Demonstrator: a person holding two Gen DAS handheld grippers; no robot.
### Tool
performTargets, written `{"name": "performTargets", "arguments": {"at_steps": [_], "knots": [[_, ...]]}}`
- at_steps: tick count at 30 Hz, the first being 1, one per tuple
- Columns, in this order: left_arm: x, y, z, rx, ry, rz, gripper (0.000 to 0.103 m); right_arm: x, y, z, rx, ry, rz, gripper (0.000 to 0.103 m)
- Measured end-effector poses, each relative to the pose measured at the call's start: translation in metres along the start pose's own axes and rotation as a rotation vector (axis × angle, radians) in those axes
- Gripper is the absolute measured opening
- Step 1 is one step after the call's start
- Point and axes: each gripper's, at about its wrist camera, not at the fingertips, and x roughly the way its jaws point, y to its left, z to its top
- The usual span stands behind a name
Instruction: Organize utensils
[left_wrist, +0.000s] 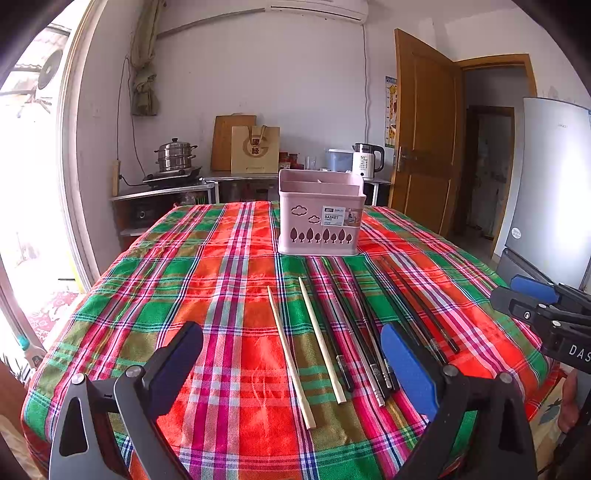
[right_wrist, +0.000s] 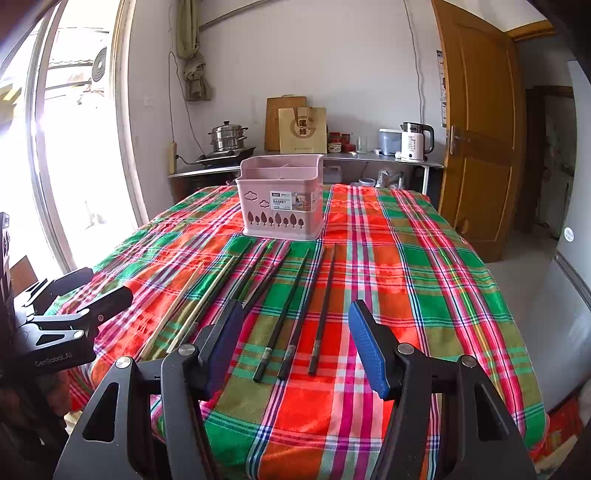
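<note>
While every chopstick lies on the tablecloth, the pink basket appears empty; left gripper and right gripper hover spread wide, holding nothing.

A lived-in home kitchen opens ahead of me. A table under a red-and-green plaid cloth fills the middle of the room. Against the far wall, a steel steamer pot sits on a small cooktop, beside a wooden cutting board and a white electric kettle on a metal counter. A silver refrigerator stands at my right, a wooden door hangs open, and an air conditioner is mounted above.
</note>
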Motion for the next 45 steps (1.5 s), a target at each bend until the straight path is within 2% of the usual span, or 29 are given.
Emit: {"name": "performTargets", "arguments": {"at_steps": [33,39,45], "knots": [[-0.001,0.001,0.003,-0.006,0.011,-0.011,0.098,0.005,0.002,-0.001,-0.001,0.007,0.003,0.060],[0.014,0.005,0.007,0.000,0.035,-0.024,0.098,0.012,0.001,0.002,-0.007,0.015,0.005,0.060],[0.046,0.013,0.023,0.011,0.086,-0.048,0.098,0.029,-0.002,0.011,-0.011,0.032,0.010,0.060]]}}
